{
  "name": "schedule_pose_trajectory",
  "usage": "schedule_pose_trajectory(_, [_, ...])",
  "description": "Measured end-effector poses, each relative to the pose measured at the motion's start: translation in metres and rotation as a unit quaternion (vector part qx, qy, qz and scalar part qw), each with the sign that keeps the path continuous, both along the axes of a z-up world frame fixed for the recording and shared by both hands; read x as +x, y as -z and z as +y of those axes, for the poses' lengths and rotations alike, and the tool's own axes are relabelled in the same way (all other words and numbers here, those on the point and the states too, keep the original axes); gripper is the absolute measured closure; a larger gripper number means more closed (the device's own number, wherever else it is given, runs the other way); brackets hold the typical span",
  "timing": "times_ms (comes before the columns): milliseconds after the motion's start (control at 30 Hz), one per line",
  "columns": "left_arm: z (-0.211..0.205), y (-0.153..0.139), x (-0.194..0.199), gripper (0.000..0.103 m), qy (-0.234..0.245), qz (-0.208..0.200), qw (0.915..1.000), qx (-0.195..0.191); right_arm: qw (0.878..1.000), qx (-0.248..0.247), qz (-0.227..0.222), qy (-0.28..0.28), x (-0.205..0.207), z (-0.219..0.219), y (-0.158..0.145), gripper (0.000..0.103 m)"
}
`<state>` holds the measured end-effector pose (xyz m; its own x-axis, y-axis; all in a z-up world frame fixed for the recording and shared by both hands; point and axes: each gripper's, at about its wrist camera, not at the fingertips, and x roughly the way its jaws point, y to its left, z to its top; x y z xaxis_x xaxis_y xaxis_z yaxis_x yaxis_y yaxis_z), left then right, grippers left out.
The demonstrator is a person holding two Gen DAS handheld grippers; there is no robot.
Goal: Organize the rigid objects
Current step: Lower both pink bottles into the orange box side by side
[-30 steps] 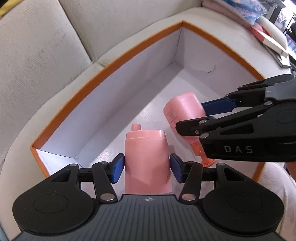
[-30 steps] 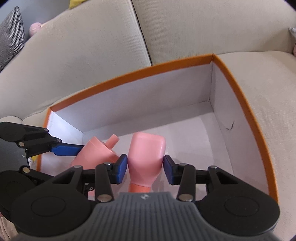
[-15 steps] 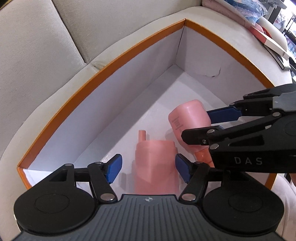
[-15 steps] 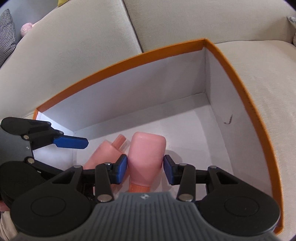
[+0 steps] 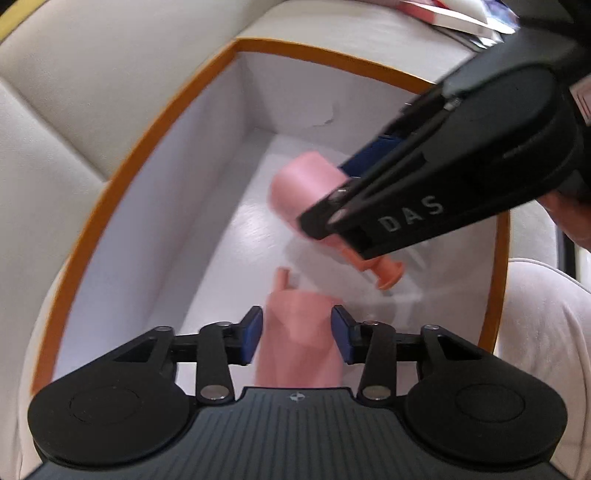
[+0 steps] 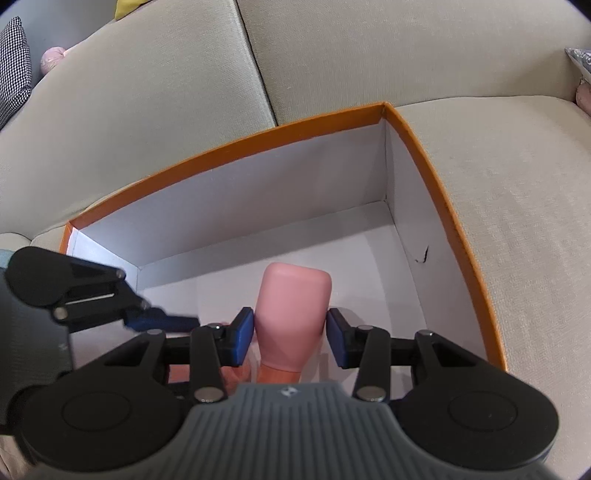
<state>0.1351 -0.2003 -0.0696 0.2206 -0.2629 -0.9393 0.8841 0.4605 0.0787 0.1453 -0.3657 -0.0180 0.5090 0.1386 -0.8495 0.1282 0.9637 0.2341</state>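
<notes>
Two pink plastic bottles are inside a white box with an orange rim point(image 5: 147, 147). My left gripper point(image 5: 297, 334) is open, its blue pads either side of one bottle point(image 5: 299, 350) that lies on the box floor, spout pointing away. My right gripper point(image 6: 290, 338) is shut on the second pink bottle point(image 6: 293, 306), base pointing forward, neck toward the camera. In the left wrist view this bottle point(image 5: 303, 188) hangs tilted above the box floor in the right gripper point(image 5: 343, 192). The box point(image 6: 443, 192) also shows in the right wrist view.
The box sits on a beige sofa point(image 6: 517, 192) with back cushions point(image 6: 147, 92) behind it. Books and papers point(image 5: 461, 14) lie on the sofa beyond the box. A checkered cushion point(image 6: 13, 70) is at far left.
My left gripper opened and released its bottle, which now lies on the box floor, and the gripper pulled back. My right gripper keeps its bottle and has lifted it higher.
</notes>
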Motion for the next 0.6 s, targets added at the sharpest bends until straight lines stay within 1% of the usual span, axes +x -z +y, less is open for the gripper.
schedule_pose_trajectory(33, [0.004, -0.003, -0.002, 0.036, -0.014, 0.000, 0.9999, 0.002, 1.000, 0.001, 0.001, -0.001, 0.000, 0.002, -0.001, 0.059])
schedule_pose_trajectory(100, [0.012, -0.010, 0.000, 0.035, -0.048, 0.012, 0.9987, 0.005, 1.000, 0.001, 0.002, -0.004, -0.001, 0.004, -0.001, 0.059])
schedule_pose_trajectory(133, [0.004, -0.017, 0.019, 0.035, -0.075, 0.022, 0.9969, 0.011, 1.000, 0.002, 0.002, -0.005, 0.001, 0.003, -0.001, 0.059])
schedule_pose_trajectory(167, [0.008, -0.019, 0.019, 0.038, -0.106, 0.035, 0.9936, 0.016, 1.000, 0.002, 0.002, -0.007, 0.002, -0.004, -0.005, 0.059])
schedule_pose_trajectory(200, [0.012, -0.020, 0.020, 0.045, -0.128, 0.050, 0.9903, 0.016, 1.000, 0.002, 0.001, -0.009, 0.002, -0.003, -0.005, 0.059])
schedule_pose_trajectory(233, [0.016, -0.021, 0.021, 0.048, -0.151, 0.072, 0.9857, 0.014, 1.000, 0.002, 0.001, -0.010, 0.001, -0.002, -0.006, 0.059])
schedule_pose_trajectory(267, [0.020, -0.022, 0.021, 0.053, -0.169, 0.096, 0.9810, 0.010, 1.000, 0.001, 0.000, -0.011, 0.001, -0.001, -0.006, 0.059])
schedule_pose_trajectory(300, [0.022, -0.022, 0.021, 0.057, -0.180, 0.114, 0.9770, 0.007, 1.000, 0.000, 0.000, -0.012, 0.000, 0.000, -0.007, 0.059])
schedule_pose_trajectory(367, [0.025, -0.019, 0.020, 0.062, -0.205, 0.150, 0.9672, 0.005, 1.000, -0.001, 0.001, -0.012, -0.001, 0.001, -0.008, 0.059])
schedule_pose_trajectory(433, [0.025, -0.015, 0.018, 0.065, -0.220, 0.164, 0.9615, 0.009, 1.000, -0.001, 0.002, -0.014, -0.002, 0.002, -0.008, 0.059])
schedule_pose_trajectory(533, [0.021, -0.009, 0.012, 0.068, -0.227, 0.164, 0.9599, 0.023, 1.000, -0.008, 0.001, -0.021, 0.000, 0.003, -0.009, 0.059])
schedule_pose_trajectory(600, [0.018, -0.005, 0.008, 0.070, -0.226, 0.151, 0.9618, 0.033, 1.000, -0.013, -0.001, -0.025, 0.005, 0.002, -0.007, 0.059])
